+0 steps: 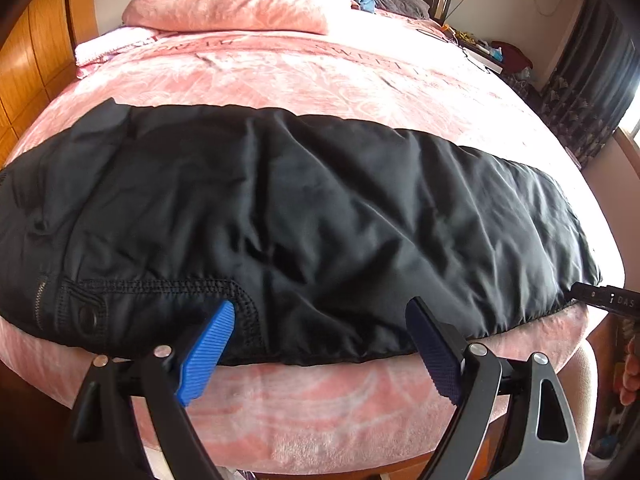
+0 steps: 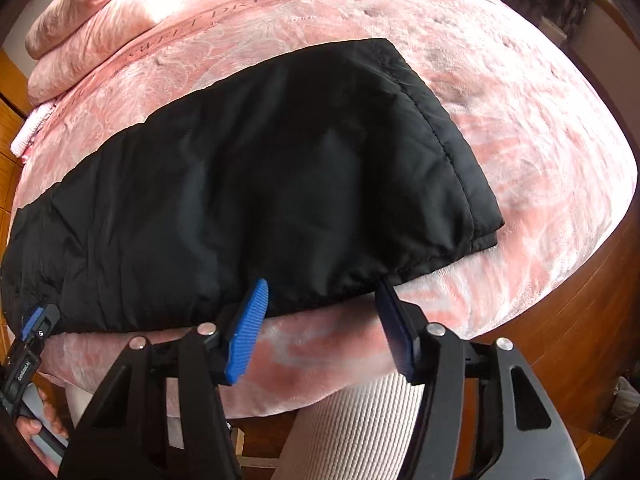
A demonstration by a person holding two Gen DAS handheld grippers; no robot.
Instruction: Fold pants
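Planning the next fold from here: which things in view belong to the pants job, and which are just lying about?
Job:
- black pants, lengthwise along the bed's near edge
- left gripper, fingers apart
- right gripper, fingers apart

Lying about:
- pink pillows
- pink bedspread
- nightstand clutter
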